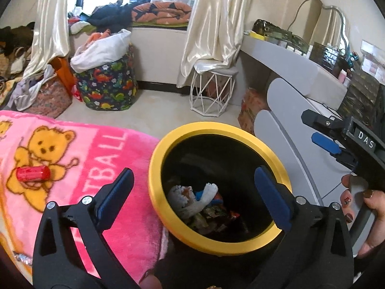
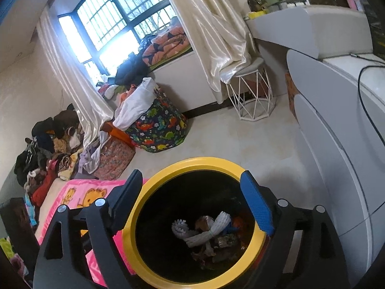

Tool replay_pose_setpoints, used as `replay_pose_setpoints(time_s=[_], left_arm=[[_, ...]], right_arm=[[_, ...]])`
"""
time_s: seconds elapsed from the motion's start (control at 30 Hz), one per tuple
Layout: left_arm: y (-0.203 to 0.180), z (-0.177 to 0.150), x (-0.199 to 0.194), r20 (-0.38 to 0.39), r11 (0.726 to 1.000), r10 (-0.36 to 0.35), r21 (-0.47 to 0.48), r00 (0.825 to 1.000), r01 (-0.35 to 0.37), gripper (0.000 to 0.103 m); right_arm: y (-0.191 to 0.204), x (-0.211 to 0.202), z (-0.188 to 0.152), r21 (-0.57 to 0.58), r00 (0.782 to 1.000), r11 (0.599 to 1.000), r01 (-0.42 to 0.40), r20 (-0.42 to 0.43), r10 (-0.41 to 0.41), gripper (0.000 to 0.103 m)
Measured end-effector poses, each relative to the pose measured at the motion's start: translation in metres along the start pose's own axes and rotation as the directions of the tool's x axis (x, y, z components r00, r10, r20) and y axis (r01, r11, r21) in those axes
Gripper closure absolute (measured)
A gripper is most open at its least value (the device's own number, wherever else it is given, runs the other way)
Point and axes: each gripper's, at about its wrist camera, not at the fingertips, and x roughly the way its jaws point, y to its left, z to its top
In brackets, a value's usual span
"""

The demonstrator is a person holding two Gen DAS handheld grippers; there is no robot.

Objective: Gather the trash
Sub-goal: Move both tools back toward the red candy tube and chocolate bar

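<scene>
A black bin with a yellow rim (image 1: 211,130) stands beside the bed and holds a white foam net (image 1: 197,202) and crumpled wrappers. My left gripper (image 1: 195,195) hovers over its mouth, open, with nothing between its blue pads. My right gripper (image 2: 192,203) is also open and empty above the same bin's rim (image 2: 192,162), with the foam net (image 2: 211,228) below it. In the left wrist view, that right gripper (image 1: 309,126) shows at the right, held by a hand (image 1: 370,207). A red can (image 1: 32,174) lies on the pink bear blanket (image 1: 96,149).
A grey rounded cabinet (image 1: 288,144) stands close to the right of the bin. A white wire stool (image 1: 211,94) and a dinosaur-print laundry basket (image 1: 108,89) sit across the pale floor. Piled clothes (image 2: 48,149) line the far left wall.
</scene>
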Motion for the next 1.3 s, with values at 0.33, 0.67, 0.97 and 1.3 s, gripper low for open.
replay_pose_setpoints(time_s=[0.33, 0.67, 0.97, 1.3], left_arm=[[0.026, -0.005, -0.02, 0.034, 0.998, 0.048, -0.038, 0.998, -0.047, 0.011], [0.051, -0.004, -0.05, 0.078, 0.992, 0.108, -0.072, 0.991, -0.102, 0.011], [0.079, 0.002, -0.069, 0.105, 0.985, 0.143, -0.115, 0.984, -0.131, 0.011], [0.115, -0.002, -0.089, 0.122, 0.968, 0.214, -0.159, 0.969, -0.194, 0.011]], right_arm=[[0.022, -0.003, -0.002, -0.043, 0.999, 0.998, -0.047, 0.003, 0.047, 0.019], [0.058, -0.002, -0.013, -0.118, 0.996, 0.989, -0.092, -0.014, 0.091, 0.017], [0.087, -0.004, -0.022, -0.181, 0.99, 0.973, -0.141, -0.033, 0.138, 0.015], [0.135, 0.005, -0.049, -0.263, 0.971, 0.936, -0.235, -0.11, 0.213, 0.015]])
